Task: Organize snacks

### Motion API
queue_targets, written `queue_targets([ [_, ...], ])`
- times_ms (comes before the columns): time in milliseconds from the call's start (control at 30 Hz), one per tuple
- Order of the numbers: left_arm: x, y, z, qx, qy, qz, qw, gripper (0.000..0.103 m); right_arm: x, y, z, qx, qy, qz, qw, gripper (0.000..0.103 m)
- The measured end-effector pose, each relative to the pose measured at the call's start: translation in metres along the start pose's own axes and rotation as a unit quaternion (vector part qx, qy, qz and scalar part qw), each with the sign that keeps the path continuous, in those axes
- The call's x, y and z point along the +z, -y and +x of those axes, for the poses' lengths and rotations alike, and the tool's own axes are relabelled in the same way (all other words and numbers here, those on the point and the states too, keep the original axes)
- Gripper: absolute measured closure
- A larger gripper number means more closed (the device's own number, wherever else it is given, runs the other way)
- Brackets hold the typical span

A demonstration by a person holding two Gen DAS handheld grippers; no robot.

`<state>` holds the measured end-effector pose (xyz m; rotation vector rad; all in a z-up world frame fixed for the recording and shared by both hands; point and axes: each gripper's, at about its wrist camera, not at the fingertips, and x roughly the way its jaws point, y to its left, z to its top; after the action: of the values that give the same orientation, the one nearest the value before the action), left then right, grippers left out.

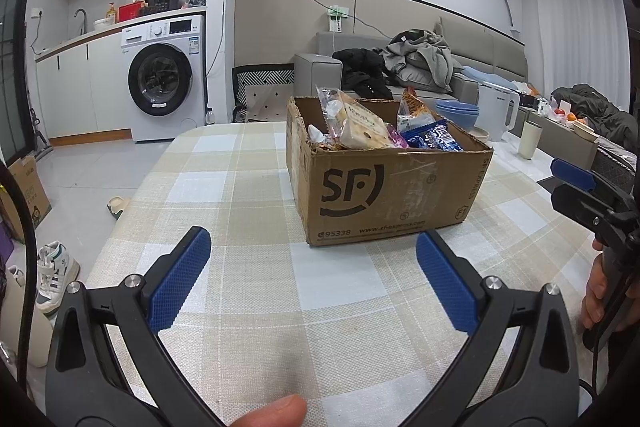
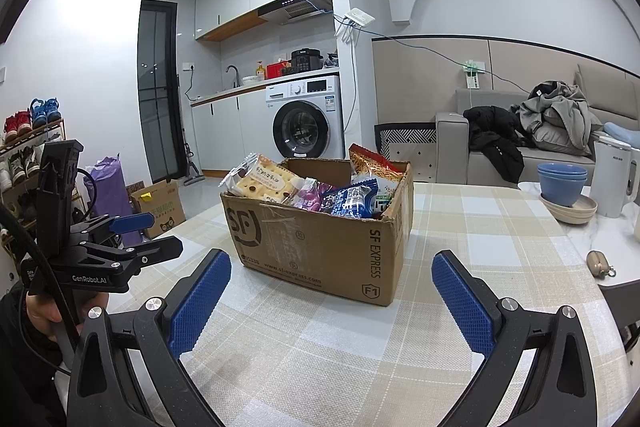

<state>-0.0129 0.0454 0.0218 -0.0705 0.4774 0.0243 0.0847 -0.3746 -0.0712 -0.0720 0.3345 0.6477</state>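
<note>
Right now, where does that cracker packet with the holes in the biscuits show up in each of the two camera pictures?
Left wrist view: the cracker packet stands in the cardboard box, centre of the picture, left of the blue packet.
Right wrist view: the cracker packet lies at the box's left end, centre-left of the picture.
Shared landmark: the washing machine behind the table.

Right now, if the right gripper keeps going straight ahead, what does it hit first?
Probably the SF Express cardboard box: the open right gripper points at its near corner, with only bare checked tablecloth between. Depth is uncertain.
</note>
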Motion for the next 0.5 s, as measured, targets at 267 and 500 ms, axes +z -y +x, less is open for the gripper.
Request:
queue_targets([
  [267, -0.0001, 0.0001, 0.0, 0.0, 0.001, 0.0, 1.0, 0.0, -0.0001, 0.0001, -0.0002, 0.0, 0.0, 0.001, 1.0, 0.001],
  [500, 0.0001, 0.0005, 0.0001, -0.001, 0.001, -0.001, 1.0, 0.0, -0.0001, 0.0002, -0.0002, 0.0, 0.0, 0.0, 1.0, 0.001],
])
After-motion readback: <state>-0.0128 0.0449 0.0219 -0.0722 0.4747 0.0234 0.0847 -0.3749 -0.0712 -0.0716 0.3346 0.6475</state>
